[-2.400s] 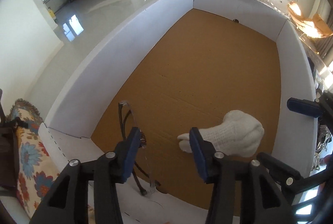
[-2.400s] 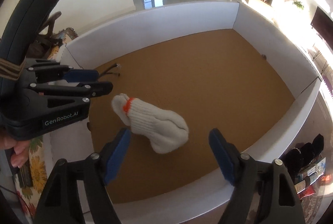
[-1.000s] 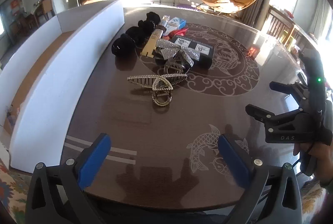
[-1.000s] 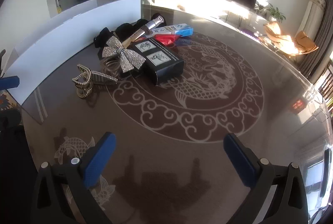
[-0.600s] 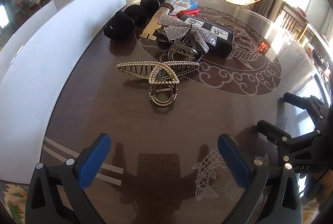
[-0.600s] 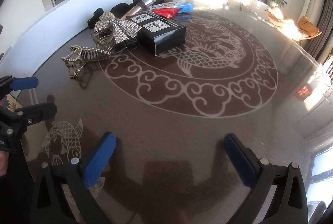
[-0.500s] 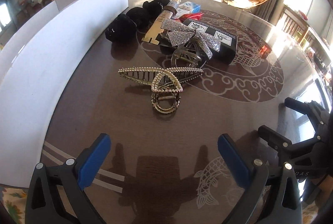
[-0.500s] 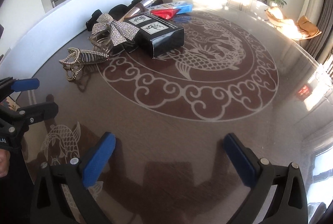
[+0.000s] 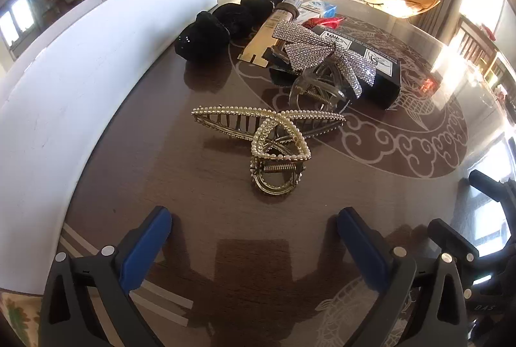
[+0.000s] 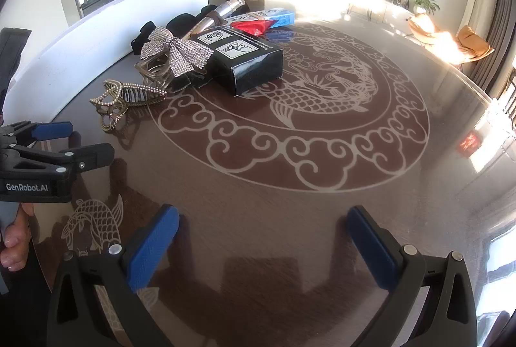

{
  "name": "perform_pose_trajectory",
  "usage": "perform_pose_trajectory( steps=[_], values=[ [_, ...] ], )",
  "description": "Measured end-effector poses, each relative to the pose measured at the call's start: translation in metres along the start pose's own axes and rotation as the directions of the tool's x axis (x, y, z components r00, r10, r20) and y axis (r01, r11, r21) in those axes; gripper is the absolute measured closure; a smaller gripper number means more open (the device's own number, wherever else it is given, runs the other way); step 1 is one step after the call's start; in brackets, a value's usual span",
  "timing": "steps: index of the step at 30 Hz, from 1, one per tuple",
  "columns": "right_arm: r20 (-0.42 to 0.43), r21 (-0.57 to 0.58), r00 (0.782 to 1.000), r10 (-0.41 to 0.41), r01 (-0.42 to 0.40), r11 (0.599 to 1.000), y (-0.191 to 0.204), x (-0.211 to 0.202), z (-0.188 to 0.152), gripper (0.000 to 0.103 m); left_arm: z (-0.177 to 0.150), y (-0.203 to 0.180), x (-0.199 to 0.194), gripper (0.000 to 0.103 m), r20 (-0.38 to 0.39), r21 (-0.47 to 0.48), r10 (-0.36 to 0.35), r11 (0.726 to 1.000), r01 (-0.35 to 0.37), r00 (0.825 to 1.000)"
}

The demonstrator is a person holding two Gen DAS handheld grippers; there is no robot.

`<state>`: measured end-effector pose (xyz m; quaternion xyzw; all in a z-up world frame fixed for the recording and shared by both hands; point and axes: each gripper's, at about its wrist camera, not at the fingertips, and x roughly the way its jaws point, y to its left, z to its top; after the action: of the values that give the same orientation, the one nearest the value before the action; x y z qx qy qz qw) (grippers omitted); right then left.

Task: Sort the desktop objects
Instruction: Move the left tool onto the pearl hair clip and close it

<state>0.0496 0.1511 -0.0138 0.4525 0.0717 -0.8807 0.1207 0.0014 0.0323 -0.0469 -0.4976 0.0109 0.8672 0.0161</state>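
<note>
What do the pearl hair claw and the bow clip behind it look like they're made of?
Pearl hair claw: likely gold-toned metal, given its shiny brassy frame and coil spring, edged with small pearl-like beads. Bow clip: bow covered in glittering rhinestone-like studs, mounted on a translucent, probably plastic claw.

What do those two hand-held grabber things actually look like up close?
Both the left gripper and the right gripper are black plastic frames with silver screws and two fingers padded in textured blue. The left one carries white "GenRobot.AI" lettering, seen from the right wrist camera.
</note>
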Motion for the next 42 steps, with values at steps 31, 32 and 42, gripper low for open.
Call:
perform_pose_trajectory(
  steps=[31, 32, 42],
  values=[
    [0.000, 0.001, 1.000, 0.000, 0.000, 1.000, 0.000, 0.000, 0.000, 0.000, 0.004, 0.001, 0.000, 0.000, -0.021, 0.011, -0.010, 1.000, 0.010, 1.000],
    [0.000, 0.001, 1.000, 0.000, 0.000, 1.000, 0.000, 0.000, 0.000, 0.000, 0.006, 0.002, 0.001, 0.000, -0.062, 0.050, -0.030, 0.998, 0.034, 0.998],
    [-0.001, 0.001, 1.000, 0.000, 0.000, 1.000, 0.000, 0.000, 0.000, 0.000, 0.019, 0.078, 0.000, 0.000, -0.127, 0.064, -0.150, 0.985, 0.159, 0.981]
  ],
)
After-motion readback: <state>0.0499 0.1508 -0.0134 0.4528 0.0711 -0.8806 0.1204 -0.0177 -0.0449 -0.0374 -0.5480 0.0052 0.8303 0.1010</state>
